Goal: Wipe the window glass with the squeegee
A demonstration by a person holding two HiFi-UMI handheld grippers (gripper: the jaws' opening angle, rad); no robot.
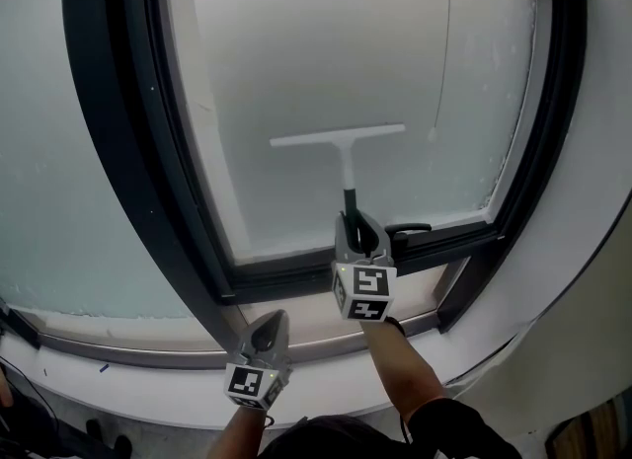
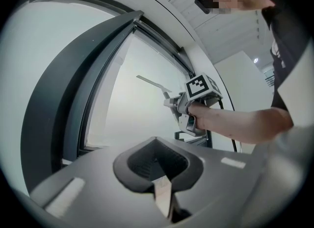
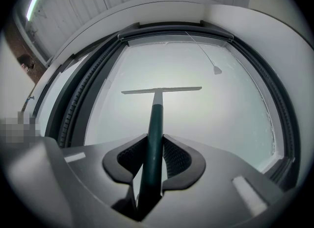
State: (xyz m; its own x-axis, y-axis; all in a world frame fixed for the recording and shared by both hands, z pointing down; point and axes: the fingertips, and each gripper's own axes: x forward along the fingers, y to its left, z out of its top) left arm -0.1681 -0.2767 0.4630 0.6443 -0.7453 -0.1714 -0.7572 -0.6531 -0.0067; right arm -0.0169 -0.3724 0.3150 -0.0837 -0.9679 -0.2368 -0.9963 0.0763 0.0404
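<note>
The right gripper (image 1: 360, 235) has its jaws clamped on the dark handle of the squeegee (image 1: 345, 156), whose white blade lies level against the glass (image 1: 326, 62), above the lower frame (image 1: 296, 274). The left gripper (image 1: 269, 334) sits below that frame, jaws closed together on nothing.

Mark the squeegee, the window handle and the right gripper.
squeegee (image 1: 341, 136): head view, middle of its white blade.
window handle (image 1: 408, 229): head view, its black lever.
right gripper (image 3: 153, 159): right gripper view, between its jaws, shut on the squeegee's handle.
</note>
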